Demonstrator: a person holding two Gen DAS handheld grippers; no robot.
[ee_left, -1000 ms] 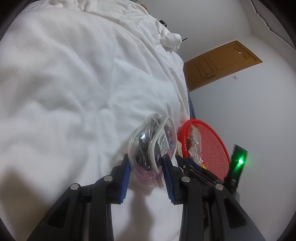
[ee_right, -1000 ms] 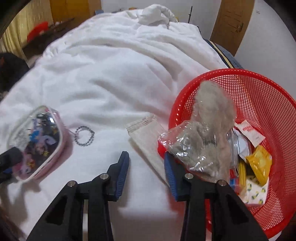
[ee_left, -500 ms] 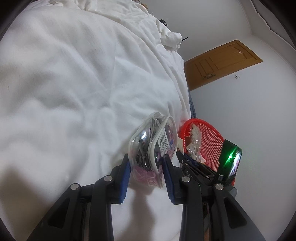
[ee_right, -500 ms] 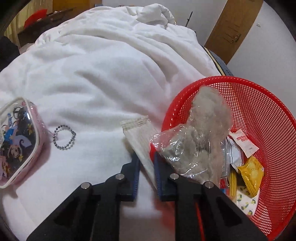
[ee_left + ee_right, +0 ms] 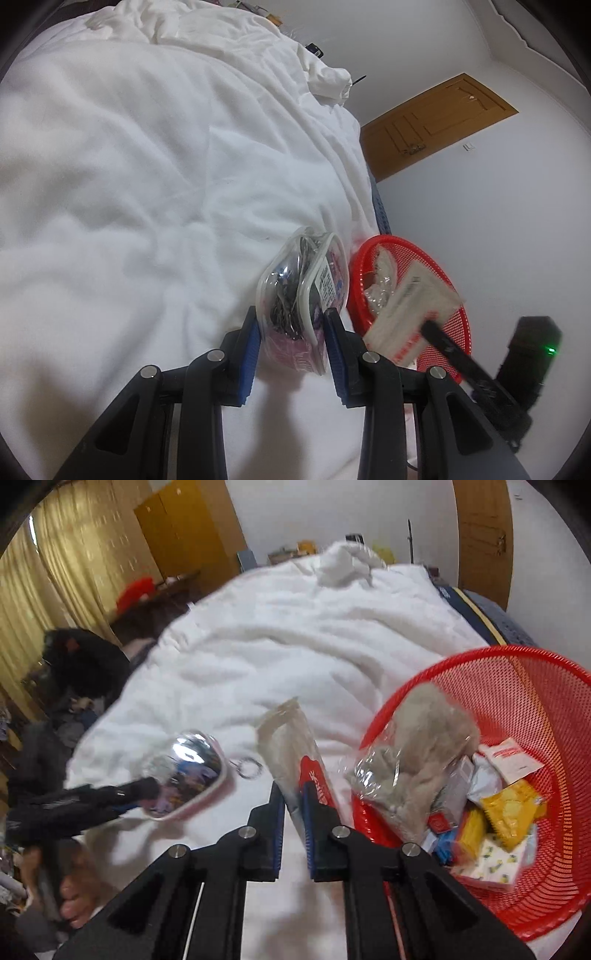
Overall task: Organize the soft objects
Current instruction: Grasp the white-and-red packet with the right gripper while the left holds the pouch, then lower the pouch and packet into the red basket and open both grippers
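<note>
The left gripper (image 5: 291,341) pinches a clear pouch (image 5: 304,291) over the white blanket (image 5: 129,184). The right gripper (image 5: 293,805) has just closed its jaws on a flat plastic packet (image 5: 286,734), lifted off the blanket. The red basket (image 5: 546,716) stands at three o'clock from it, with a bagged plush toy (image 5: 413,738) inside.

We see a clear plastic pouch with pink trim and cartoon print (image 5: 303,295), stood on edge on the white bedding, beside a flat clear packet with red lettering (image 5: 295,753), lifted and tilted near the red mesh basket (image 5: 546,716) holding a bagged grey plush (image 5: 417,746).
</note>
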